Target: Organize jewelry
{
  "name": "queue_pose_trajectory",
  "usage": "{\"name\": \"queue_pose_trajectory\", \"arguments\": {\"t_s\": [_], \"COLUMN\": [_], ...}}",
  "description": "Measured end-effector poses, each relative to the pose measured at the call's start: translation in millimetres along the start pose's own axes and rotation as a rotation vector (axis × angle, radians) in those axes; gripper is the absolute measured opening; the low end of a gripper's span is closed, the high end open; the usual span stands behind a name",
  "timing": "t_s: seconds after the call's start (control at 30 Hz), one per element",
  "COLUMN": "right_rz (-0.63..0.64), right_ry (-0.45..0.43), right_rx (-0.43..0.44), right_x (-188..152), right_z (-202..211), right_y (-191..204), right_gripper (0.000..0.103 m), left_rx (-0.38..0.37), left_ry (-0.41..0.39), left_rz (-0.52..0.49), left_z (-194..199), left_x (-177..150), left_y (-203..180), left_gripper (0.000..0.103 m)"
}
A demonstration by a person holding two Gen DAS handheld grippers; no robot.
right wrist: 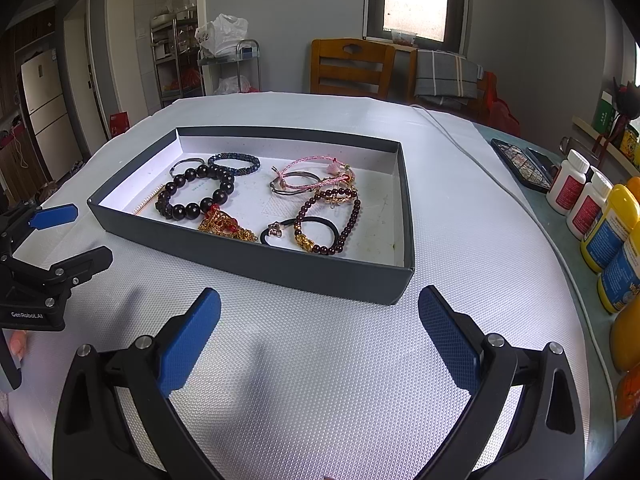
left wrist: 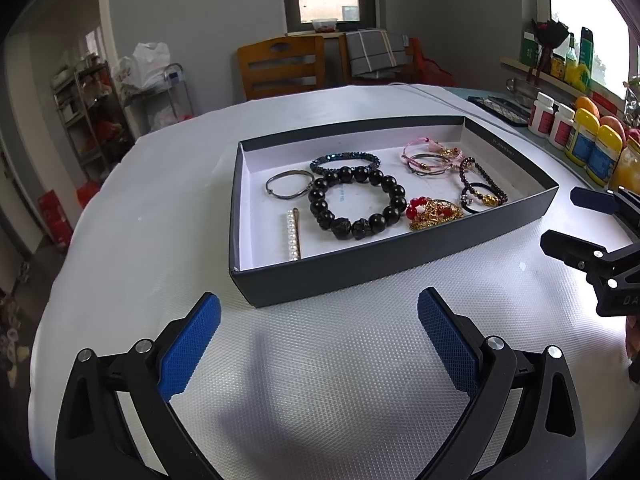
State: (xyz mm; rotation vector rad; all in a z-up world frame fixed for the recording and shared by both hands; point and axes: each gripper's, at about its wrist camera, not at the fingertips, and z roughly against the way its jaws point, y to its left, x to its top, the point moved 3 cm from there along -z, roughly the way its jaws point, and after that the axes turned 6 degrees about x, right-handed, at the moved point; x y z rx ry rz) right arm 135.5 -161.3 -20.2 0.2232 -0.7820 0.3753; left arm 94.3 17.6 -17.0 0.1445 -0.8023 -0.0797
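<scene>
Since both tools hang short of the box with nothing between their pads, the work looks either just starting or already finished; I cannot tell which. At the left, the left hand-held gripper [left wrist: 319, 322] hovers over the white tabletop [left wrist: 160, 220] with its fingers spread wide and empty. Just beyond it sits the dark shallow box [left wrist: 400, 258], holding all the jewelry: a pearl hair clip [left wrist: 293, 234] near its left wall, a black bead bracelet [left wrist: 357, 207] in the middle, and a tangle of pink cord bracelets [right wrist: 316, 176] and a dark red bead bracelet [right wrist: 332, 220] toward the right. The right hand-held gripper [right wrist: 319, 320] is likewise parted and empty. Any pick means reaching over the near wall and dropping in; the right tangle would likely need teasing apart. Bare tabletop surrounds the box, while bottles [right wrist: 592, 208] crowd the far right edge.
</scene>
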Motion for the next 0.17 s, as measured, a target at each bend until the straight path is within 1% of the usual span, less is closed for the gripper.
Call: {"name": "queue_pose_trajectory", "arguments": {"t_s": [0.1,0.17], "right_rz": [-0.001,-0.023], "right_ry": [0.001,-0.012], "right_rx": [0.008,0.040], "right_x": [0,0], "right_z": [0,1], "right_y": [0,-3], "right_gripper": [0.097,0.097], "left_rx": [0.000,0.026], "left_ry": [-0.008,-0.032], "left_rz": [0.014,0.032], "left_z": [1,6], "left_x": [1,3], "left_y": [4,11], "left_gripper": [0.100,0.100]}}
